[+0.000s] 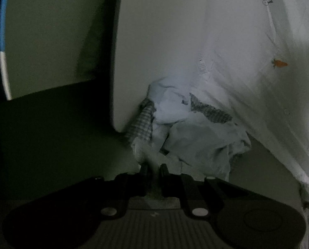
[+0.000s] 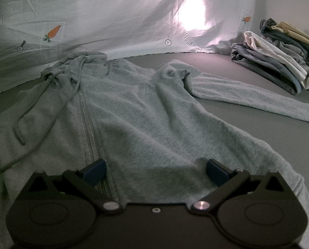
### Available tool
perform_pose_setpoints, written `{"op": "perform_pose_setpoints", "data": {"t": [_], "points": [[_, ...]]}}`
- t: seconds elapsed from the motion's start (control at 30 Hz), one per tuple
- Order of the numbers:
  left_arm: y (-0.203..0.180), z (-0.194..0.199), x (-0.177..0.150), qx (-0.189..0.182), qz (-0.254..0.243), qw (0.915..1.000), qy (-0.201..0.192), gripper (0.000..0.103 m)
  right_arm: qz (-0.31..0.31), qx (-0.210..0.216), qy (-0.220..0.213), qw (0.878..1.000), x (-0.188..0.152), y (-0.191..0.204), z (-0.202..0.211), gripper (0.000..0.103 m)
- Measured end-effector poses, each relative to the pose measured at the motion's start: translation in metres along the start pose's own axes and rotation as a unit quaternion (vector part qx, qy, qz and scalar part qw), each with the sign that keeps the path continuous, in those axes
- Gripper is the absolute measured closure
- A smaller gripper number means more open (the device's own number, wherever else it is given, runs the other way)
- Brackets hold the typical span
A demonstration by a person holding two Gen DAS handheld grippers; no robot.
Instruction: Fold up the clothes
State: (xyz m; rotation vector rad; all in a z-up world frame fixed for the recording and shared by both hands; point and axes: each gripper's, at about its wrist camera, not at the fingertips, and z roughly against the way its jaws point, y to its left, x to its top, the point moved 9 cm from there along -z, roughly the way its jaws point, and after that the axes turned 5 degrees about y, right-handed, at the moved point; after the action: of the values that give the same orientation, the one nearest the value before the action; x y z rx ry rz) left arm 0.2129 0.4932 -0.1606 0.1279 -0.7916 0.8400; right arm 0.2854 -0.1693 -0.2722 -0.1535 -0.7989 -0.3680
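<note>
Lying under open hand-held gripper (image 2: pixel 155 171): hoodie (image 2: pixel 133 112)

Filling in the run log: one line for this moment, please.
task: fold clothes | hoodie flat, unfolded | right gripper open over hem | left gripper shut on cloth | folded pile beside

A pale printed sheet (image 2: pixel 113 20) hangs along the far edge of the grey tabletop (image 2: pixel 247 128), marked with carrots (image 2: pixel 54 32) and arrow labels. In the left wrist view, a white panel (image 1: pixel 146 51) stands beside the same sheet (image 1: pixel 247 51).
</note>
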Motion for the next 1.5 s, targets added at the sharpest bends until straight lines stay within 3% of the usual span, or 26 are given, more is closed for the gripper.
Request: {"op": "perform_pose_setpoints", "data": {"t": [0.13, 0.37, 0.5, 0.57, 0.67, 0.77, 0.9, 0.97, 1.03, 1.1, 1.2, 1.27, 1.4, 1.5], "points": [[0.016, -0.011, -0.034, 0.026, 0.002, 0.9992, 0.031, 0.09, 0.0, 0.0, 0.0, 1.0, 0.0, 0.0, 0.0, 0.0], [0.043, -0.066, -0.09, 0.062, -0.007, 0.9927, 0.104, 0.088, 0.001, -0.003, 0.002, 1.0, 0.001, 0.001, 0.0, 0.0], [0.046, -0.065, -0.098, 0.073, -0.025, 0.9909, 0.111, 0.077, -0.001, -0.001, 0.004, 1.0, 0.002, 0.001, -0.001, 0.0], [0.048, -0.061, -0.098, 0.083, -0.031, 0.9896, 0.113, 0.059, -0.001, 0.001, 0.008, 1.0, 0.002, 0.0, -0.001, 0.0], [0.049, -0.048, -0.097, 0.092, -0.023, 0.9884, 0.118, 0.044, 0.01, 0.012, 0.051, 0.999, 0.007, 0.0, -0.004, 0.0], [0.034, -0.034, -0.099, 0.081, -0.037, 0.9901, 0.109, 0.04, 0.012, 0.034, 0.095, 0.995, 0.013, -0.004, -0.006, 0.0], [-0.006, -0.01, -0.11, 0.049, -0.067, 0.9926, 0.088, 0.035, -0.039, 0.073, 0.099, 0.992, 0.017, -0.031, -0.001, 0.0], [-0.041, 0.006, -0.126, 0.019, -0.094, 0.9917, 0.085, 0.024, -0.058, 0.084, 0.093, 0.99, 0.022, -0.054, 0.003, 0.0], [-0.081, 0.022, -0.148, -0.009, -0.131, 0.9875, 0.088, 0.023, -0.062, 0.101, 0.089, 0.989, 0.028, -0.078, 0.006, 0.001], [-0.127, 0.039, -0.18, -0.025, -0.183, 0.9781, 0.097, 0.023, -0.053, 0.112, 0.082, 0.989, 0.034, -0.104, 0.009, 0.0], [-0.193, 0.066, -0.239, -0.061, -0.248, 0.9604, 0.112, 0.021, -0.02, 0.07, 0.061, 0.995, 0.044, -0.161, 0.013, 0.0], [-0.228, 0.082, -0.28, -0.085, -0.278, 0.9489, 0.124, 0.021, -0.029, 0.044, 0.051, 0.997, 0.049, -0.209, 0.009, 0.0], [-0.261, 0.1, -0.333, -0.052, -0.294, 0.9464, 0.124, 0.02, -0.023, -0.032, 0.039, 0.998, 0.051, -0.303, -0.005, 0.001], [-0.268, 0.104, -0.352, -0.024, -0.278, 0.9513, 0.13, 0.016, -0.041, -0.071, 0.045, 0.996, 0.051, -0.365, -0.016, 0.007]]}}
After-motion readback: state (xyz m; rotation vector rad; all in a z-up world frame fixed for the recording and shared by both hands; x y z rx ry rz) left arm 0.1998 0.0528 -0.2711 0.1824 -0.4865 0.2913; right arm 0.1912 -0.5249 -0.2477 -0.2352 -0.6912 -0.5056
